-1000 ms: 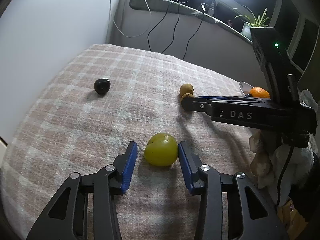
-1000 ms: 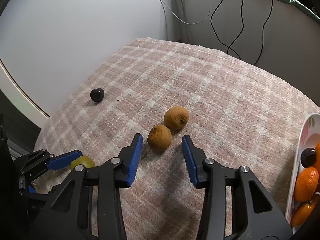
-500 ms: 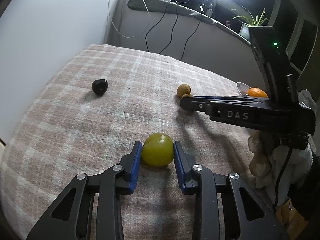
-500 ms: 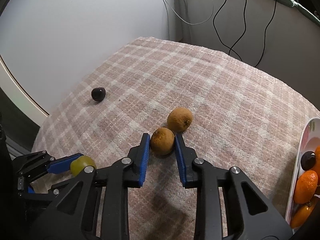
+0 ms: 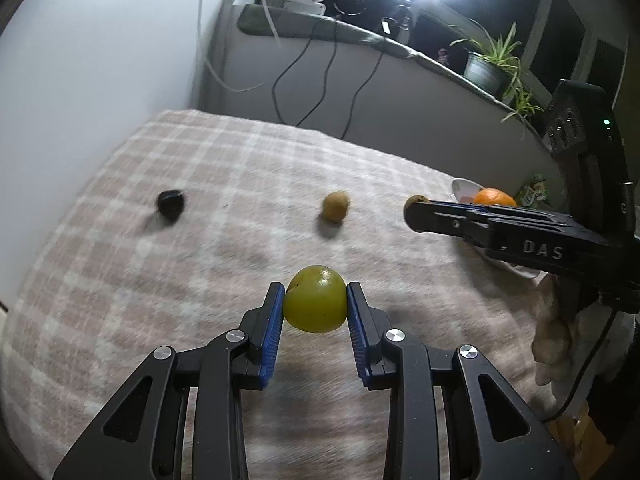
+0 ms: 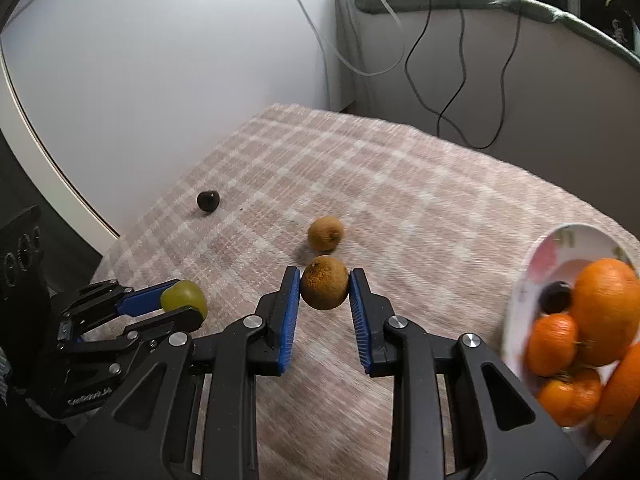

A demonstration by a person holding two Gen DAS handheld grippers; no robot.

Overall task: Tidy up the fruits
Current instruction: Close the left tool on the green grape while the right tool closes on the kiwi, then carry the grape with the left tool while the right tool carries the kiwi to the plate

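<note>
My left gripper [image 5: 315, 298] is shut on a yellow-green plum [image 5: 315, 299] and holds it above the checked cloth; it also shows in the right wrist view [image 6: 182, 300]. My right gripper [image 6: 325, 288] is shut on a brown kiwi [image 6: 324, 288], lifted off the cloth; its tip with the kiwi shows in the left wrist view [image 5: 416, 204]. A second kiwi [image 6: 325, 233] lies on the cloth just beyond. A small dark fruit [image 6: 208, 200] lies far left. A white plate [image 6: 524, 276] at the right holds oranges [image 6: 604, 312] and a dark fruit.
The checked cloth [image 5: 240, 184] covers the table, which ends at a white wall on the left and a grey ledge with cables [image 5: 332, 64] behind. A potted plant [image 5: 492, 64] and a ring light stand on the ledge. A cloth bundle [image 5: 556, 344] lies at the right edge.
Both grippers have closed on their fruits and lifted them off the cloth. The right gripper has moved right toward the plate with its kiwi, leaving the second kiwi behind.
</note>
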